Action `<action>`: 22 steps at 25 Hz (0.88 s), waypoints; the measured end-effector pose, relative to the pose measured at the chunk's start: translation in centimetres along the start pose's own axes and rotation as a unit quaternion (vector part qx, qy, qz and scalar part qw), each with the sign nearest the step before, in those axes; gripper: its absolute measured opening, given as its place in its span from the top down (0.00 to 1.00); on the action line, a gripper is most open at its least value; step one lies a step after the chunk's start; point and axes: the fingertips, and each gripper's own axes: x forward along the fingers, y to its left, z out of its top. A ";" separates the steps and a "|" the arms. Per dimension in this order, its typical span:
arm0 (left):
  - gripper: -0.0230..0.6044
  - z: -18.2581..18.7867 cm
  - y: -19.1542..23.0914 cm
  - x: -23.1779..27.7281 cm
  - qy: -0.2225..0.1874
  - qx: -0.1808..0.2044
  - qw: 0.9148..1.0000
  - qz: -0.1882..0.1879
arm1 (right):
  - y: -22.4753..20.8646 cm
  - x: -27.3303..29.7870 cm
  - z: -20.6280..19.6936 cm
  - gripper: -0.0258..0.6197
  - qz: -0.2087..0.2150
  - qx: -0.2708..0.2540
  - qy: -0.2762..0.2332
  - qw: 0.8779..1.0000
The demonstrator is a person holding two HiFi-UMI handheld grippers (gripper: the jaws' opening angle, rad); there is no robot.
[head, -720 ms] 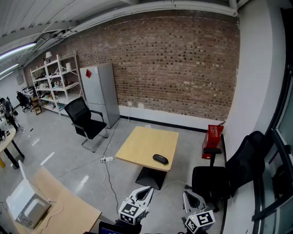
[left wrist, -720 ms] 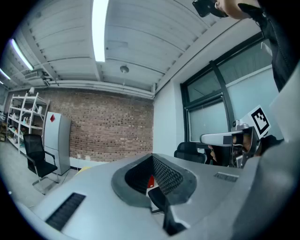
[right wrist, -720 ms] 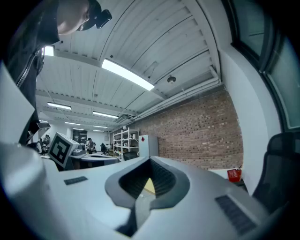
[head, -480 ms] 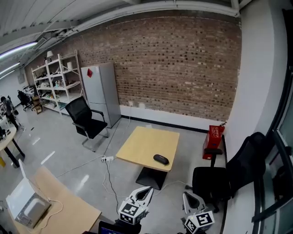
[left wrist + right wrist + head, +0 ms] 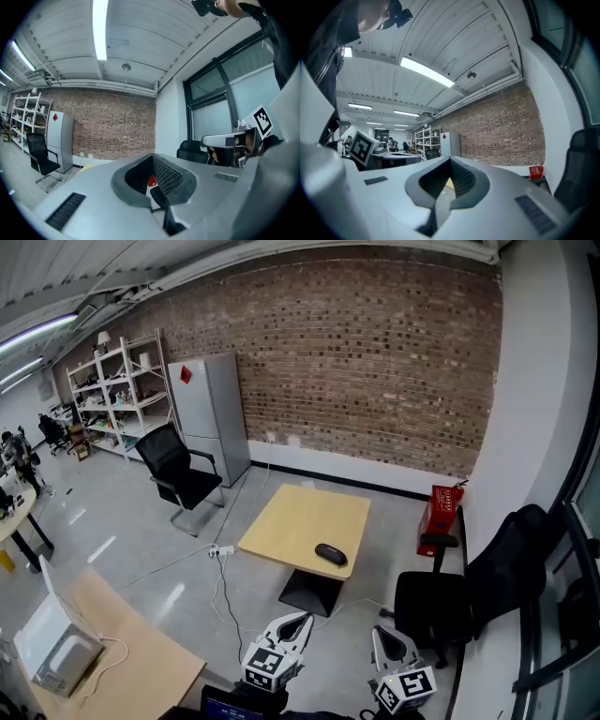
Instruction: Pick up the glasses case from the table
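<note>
The black glasses case [image 5: 330, 553] lies near the front right edge of a small square wooden table [image 5: 300, 521] out on the floor, well ahead of both grippers. My left gripper [image 5: 302, 618] and right gripper [image 5: 380, 633] show at the bottom of the head view, side by side and pointing level toward the table. Both are shut with nothing in them. In the left gripper view the left gripper [image 5: 152, 157] has its jaws together, and so does the right gripper [image 5: 450, 159] in the right gripper view. The case appears in neither gripper view.
A black office chair [image 5: 459, 601] stands right of the table, another chair [image 5: 178, 474] to its left by a grey cabinet [image 5: 211, 418]. A red box [image 5: 441, 512] sits at the wall. Cables and a power strip [image 5: 220, 550] lie on the floor. A wooden desk [image 5: 112, 643] is at lower left.
The head view has shifted a little: the table and case now sit slightly higher in the picture. Both grippers keep their places at the bottom edge and stay shut.
</note>
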 end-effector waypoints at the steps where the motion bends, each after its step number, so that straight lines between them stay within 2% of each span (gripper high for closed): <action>1: 0.96 -0.1 -0.2 0.2 0.001 0.000 1.000 0.000 | -0.1 -0.1 -0.1 0.96 0.001 0.000 0.001 1.000; 15: 0.96 -2.5 -2.5 3.0 0.035 -0.004 0.999 -0.011 | -2.6 0.0 -2.9 0.96 0.021 0.008 0.031 0.999; 22: 0.97 -3.5 -1.1 4.3 0.052 -0.010 0.999 -0.007 | -2.7 2.5 -4.0 0.96 0.041 0.020 0.048 0.998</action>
